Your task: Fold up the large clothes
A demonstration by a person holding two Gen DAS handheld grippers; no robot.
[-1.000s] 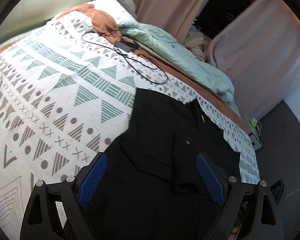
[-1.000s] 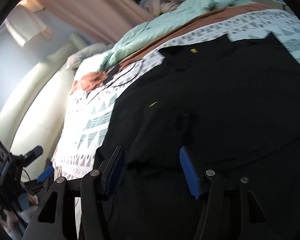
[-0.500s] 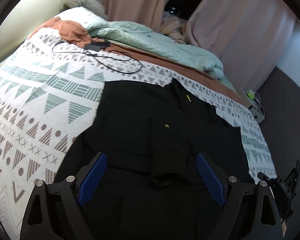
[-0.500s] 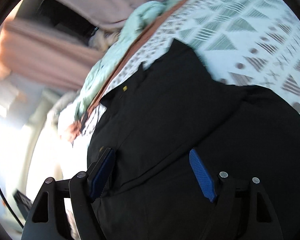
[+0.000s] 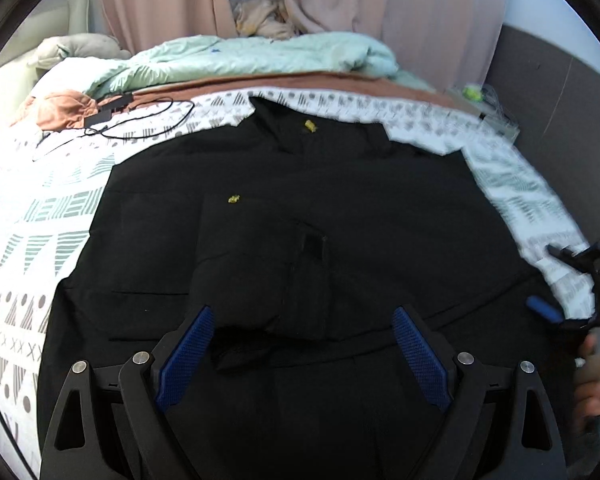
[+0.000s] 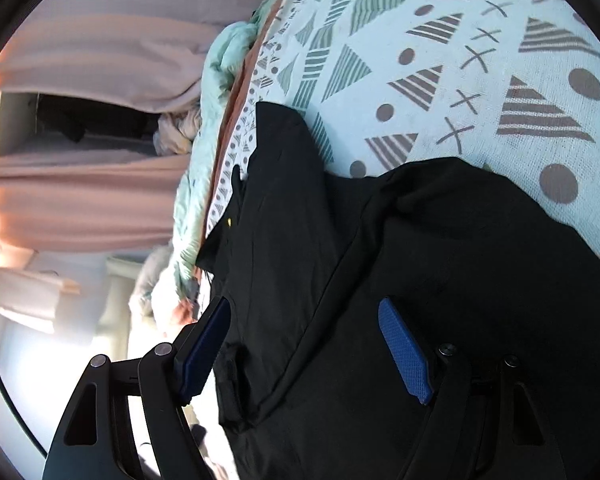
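A large black garment lies spread nearly flat on a bed's patterned blanket, collar toward the mint duvet at the garment's far side. It looks soft, limp and light, likely to sag and crease, so its near hem or corners seem the best hold. The left gripper hovers over the near hem, jaws wide, nothing held. The right gripper, off the garment's right edge, also gapes empty. Bare blanket left of the garment gives room; a black cable lies beyond the garment's far left corner.
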